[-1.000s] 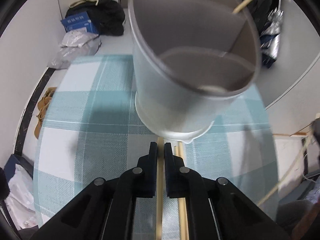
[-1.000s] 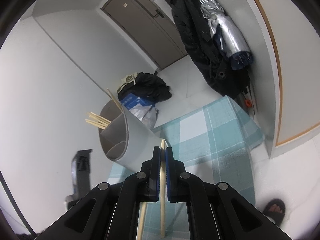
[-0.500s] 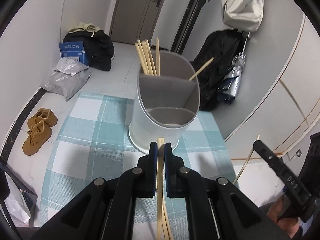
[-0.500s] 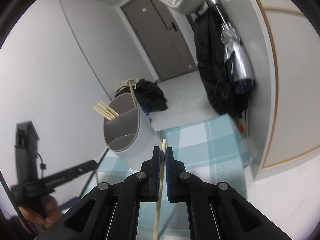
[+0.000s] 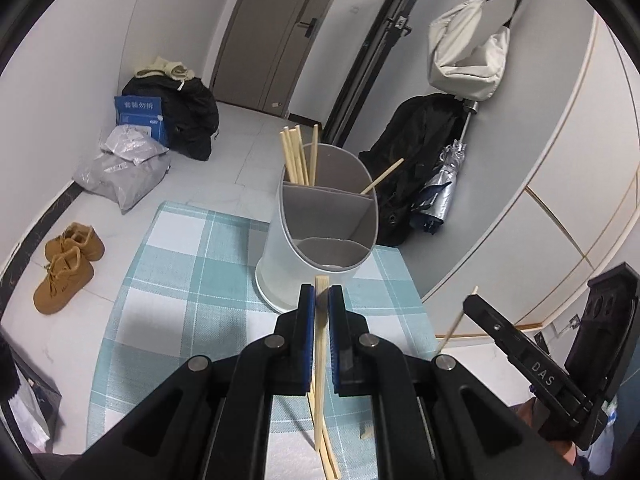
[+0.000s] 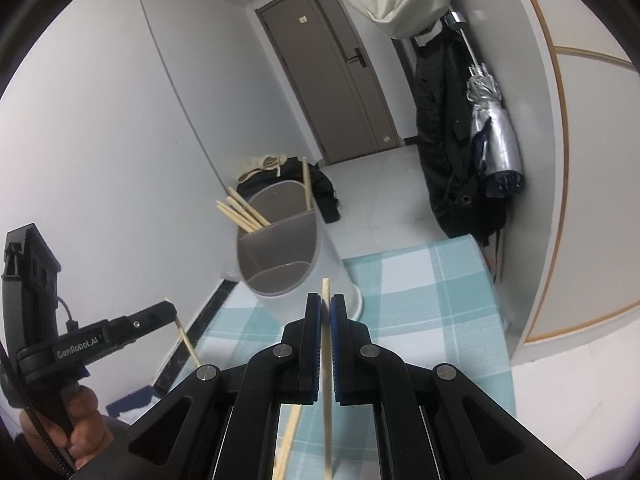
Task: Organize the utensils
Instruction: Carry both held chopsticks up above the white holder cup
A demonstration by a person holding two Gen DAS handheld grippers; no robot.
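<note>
A grey divided utensil holder stands on the checked tablecloth. Several wooden chopsticks stick out of its back left compartment, and one leans in the back right one. My left gripper is shut on a chopstick, just short of the holder's near side. My right gripper is shut on another chopstick, right of the holder and pointing at it. Each gripper shows in the other's view: the right gripper, the left gripper. Loose chopsticks lie on the cloth below.
The table's far edge lies just behind the holder. On the floor beyond are brown shoes, a grey plastic bag, a blue box and a black bag. A dark coat and folded umbrella hang at the right wall. A hand grips the left tool.
The left gripper has risen and drawn back from the holder, which now looks small and whole. The right gripper has shifted and rolled. Both keep their chopsticks.
</note>
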